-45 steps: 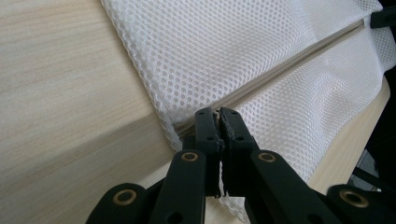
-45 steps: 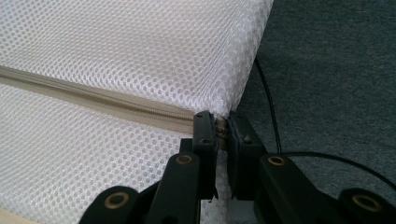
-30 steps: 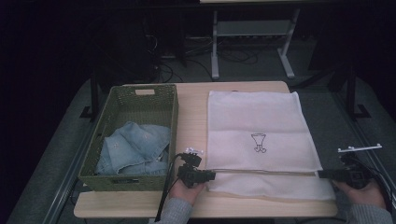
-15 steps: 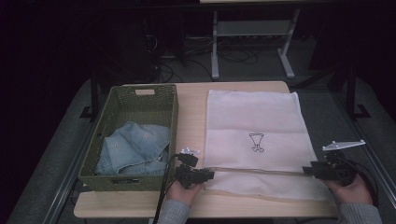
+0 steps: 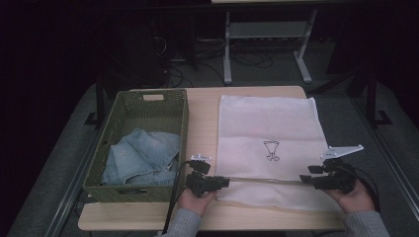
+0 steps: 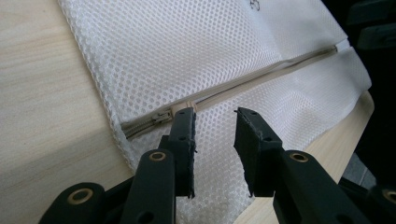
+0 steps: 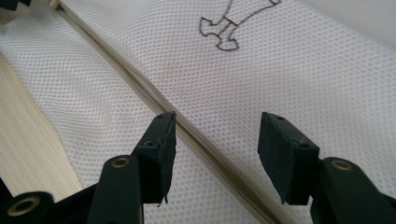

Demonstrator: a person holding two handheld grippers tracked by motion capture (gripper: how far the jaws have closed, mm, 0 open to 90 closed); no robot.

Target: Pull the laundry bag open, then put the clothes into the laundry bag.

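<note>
A: The left claw (image 6: 214,116) stands with a narrow gap between its jaws, gripping nothing. It sits right over the near left corner of the white mesh bag (image 5: 267,128), and in the left gripper view one jaw tip is just beside the zipper pull (image 6: 161,116).

B: And the right claw (image 7: 215,126)?

A: Spread wider, also gripping nothing. In the right gripper view its jaws straddle the beige zipper (image 7: 154,93), which runs slantwise between them. From above it sits at the bag's near right edge, a hand (image 5: 353,197) behind it.

B: Where does the bag lie?

A: Flat on the right half of the wooden surface (image 5: 202,113), with a small dark outline drawing (image 5: 271,149) at its middle. The zipper crosses it near the front edge, from one claw to the other.

B: Anything beside it?

A: A green woven basket (image 5: 121,116) on the left half of the surface, just beside the bag, with pale blue denim (image 5: 143,155) crumpled inside. The left claw is close to the basket's near right corner.
</note>
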